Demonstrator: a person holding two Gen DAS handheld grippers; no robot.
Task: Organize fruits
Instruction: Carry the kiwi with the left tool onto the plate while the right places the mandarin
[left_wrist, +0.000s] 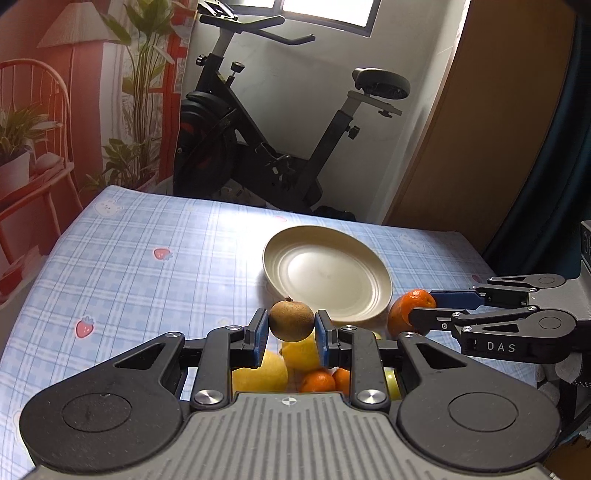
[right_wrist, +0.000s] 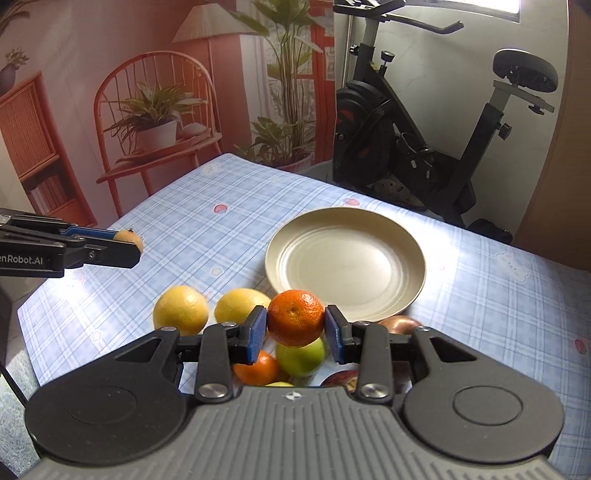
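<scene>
Jaws of left gripper (left_wrist: 291, 334) pinch a brown, rough-skinned kiwi (left_wrist: 291, 319) clear above the tablecloth (left_wrist: 122, 273); right gripper (right_wrist: 296, 329) pinches a dimpled mandarin (right_wrist: 296, 318). Fruit pile beneath partly hidden by gripper bodies: two lemons (right_wrist: 181, 309), green apple (right_wrist: 301, 355), another orange (right_wrist: 256, 369). Reddish fruit at right blurred, cut off. Smooth cream plate (right_wrist: 345, 264) empty; checked cloth bare leftward to its edge

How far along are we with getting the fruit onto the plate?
Nothing is placed yet: the plate is bare. In hand: the left gripper is shut on a kiwi, the right gripper on a tangerine, both lifted off the table. Left: two lemons, a green apple, another tangerine and reddish fruit near the right gripper.
</scene>
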